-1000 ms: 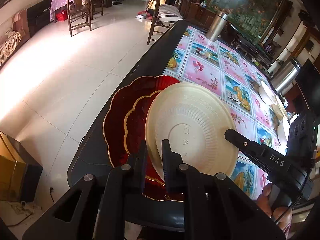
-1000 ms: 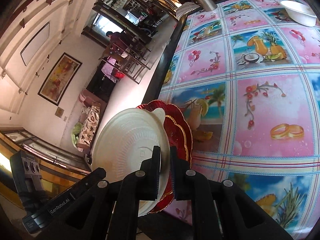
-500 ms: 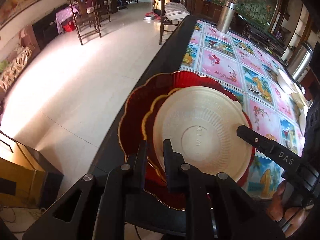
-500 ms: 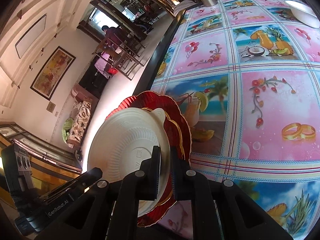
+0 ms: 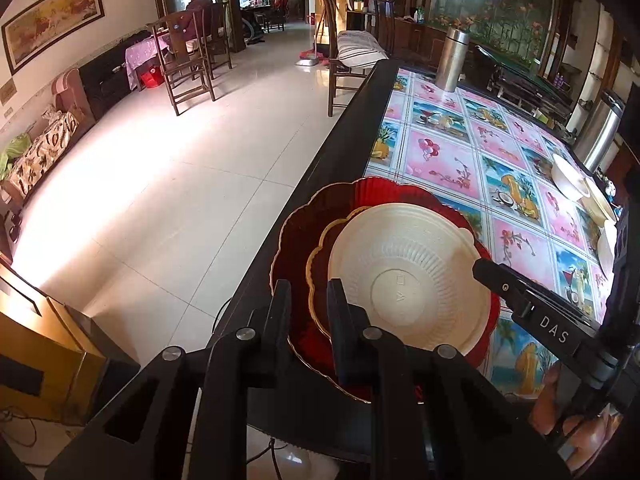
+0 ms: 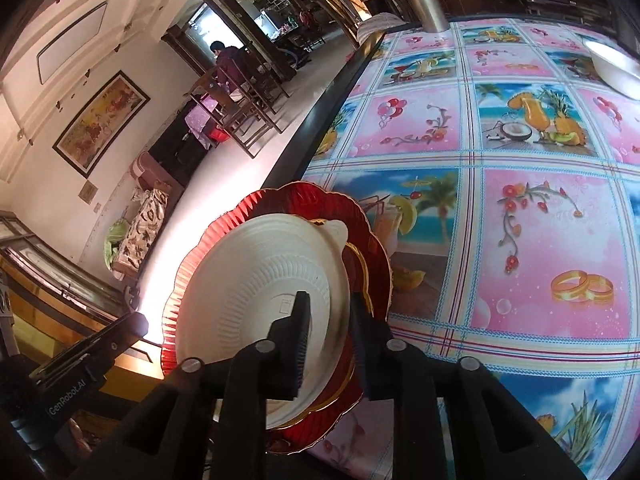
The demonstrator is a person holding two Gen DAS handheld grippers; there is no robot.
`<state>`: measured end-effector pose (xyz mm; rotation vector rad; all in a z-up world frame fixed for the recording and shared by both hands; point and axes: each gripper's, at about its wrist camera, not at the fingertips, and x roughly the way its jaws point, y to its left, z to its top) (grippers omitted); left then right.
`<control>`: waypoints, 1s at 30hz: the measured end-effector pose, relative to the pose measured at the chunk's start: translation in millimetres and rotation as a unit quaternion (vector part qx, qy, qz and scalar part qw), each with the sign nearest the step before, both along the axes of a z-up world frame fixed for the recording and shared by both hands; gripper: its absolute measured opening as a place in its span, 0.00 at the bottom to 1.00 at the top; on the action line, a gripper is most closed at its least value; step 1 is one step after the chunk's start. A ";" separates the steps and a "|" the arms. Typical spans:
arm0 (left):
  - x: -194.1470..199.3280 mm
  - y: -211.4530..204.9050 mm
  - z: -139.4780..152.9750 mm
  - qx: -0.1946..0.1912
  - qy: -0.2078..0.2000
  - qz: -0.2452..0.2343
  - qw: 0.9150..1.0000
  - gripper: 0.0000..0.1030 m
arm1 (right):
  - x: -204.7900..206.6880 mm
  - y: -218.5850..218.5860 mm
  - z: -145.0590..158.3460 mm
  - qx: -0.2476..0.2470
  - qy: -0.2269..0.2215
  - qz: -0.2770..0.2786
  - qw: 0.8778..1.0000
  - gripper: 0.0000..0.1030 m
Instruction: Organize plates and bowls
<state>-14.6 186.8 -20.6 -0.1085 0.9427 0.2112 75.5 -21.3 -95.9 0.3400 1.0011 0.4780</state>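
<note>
While left hand-held gripper (image 5: 308,300) clamps red plates (image 5: 296,240), right hand-held gripper (image 6: 328,316) opening around cream plate (image 6: 256,280).

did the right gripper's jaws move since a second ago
Yes. The right gripper has just been opening: its jaws now stand apart around the rim of the white bowl, which sits on the red plate.

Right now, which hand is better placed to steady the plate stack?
Probably left: its tongs straddle the red plates' rims, jaws close. The right tongs have just been opening around the white plate's edge.

Black left gripper (image 5: 308,304), silver screws, "DAS" on black right gripper (image 6: 326,316)
</note>
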 end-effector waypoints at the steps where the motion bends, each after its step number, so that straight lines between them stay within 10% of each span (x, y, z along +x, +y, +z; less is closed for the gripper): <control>1: -1.2 -2.3 1.9 0.000 -0.002 -0.001 1.000 0.15 | -3.3 -1.7 5.0 -0.007 -0.015 -0.003 1.000 0.38; 8: -4.4 -26.9 13.4 0.009 -0.012 -0.023 1.000 0.15 | -23.0 -25.2 37.2 -0.018 -0.082 -0.014 0.996 0.46; 26: 14.5 -180.7 3.2 0.027 0.029 -0.184 0.982 0.16 | -29.2 -186.4 25.0 0.030 -0.049 -0.151 0.987 0.48; 30: 22.7 -225.3 -3.6 0.018 0.048 -0.230 0.972 0.43 | -32.9 -237.2 19.6 0.037 -0.045 -0.195 0.979 0.48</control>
